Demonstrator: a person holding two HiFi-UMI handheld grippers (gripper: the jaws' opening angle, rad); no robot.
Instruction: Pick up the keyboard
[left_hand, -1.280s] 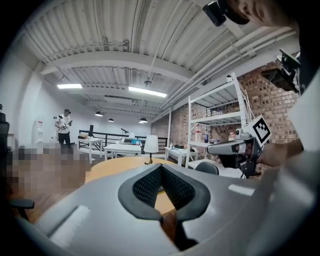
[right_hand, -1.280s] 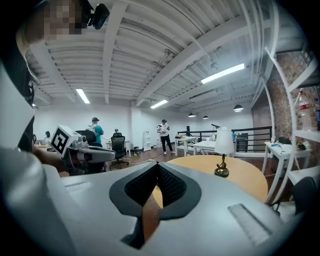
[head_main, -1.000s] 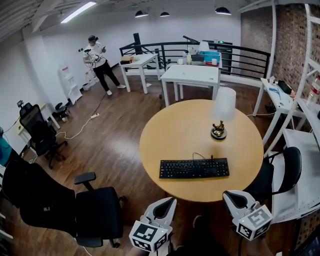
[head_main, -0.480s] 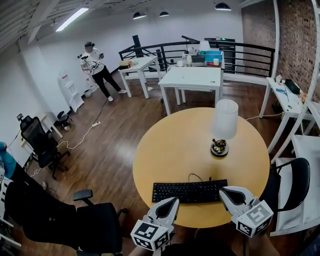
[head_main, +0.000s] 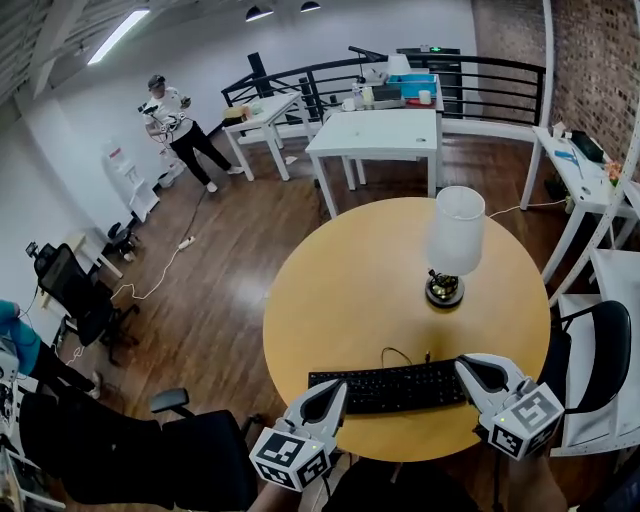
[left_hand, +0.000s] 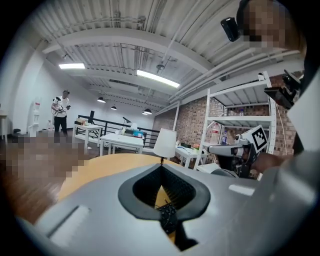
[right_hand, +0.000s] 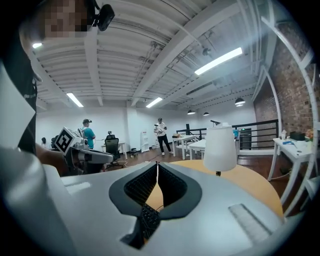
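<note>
- My left gripper (head_main: 336, 388) and right gripper (head_main: 470, 364): jaws closed, holding nothing.
- Should open both, clamp the keyboard (head_main: 392, 386) at its ends, lift level off the table (head_main: 340, 300).

Bare table (head_main: 330, 290) left and centre, free pass for me. In my way: lamp (head_main: 452, 240) back right, thin cable (head_main: 398, 352) looping just behind keyboard (head_main: 390, 387).

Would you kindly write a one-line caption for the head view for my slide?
Left gripper and right gripper, both shut, near the ends of a keyboard on a round table, lamp behind.
</note>
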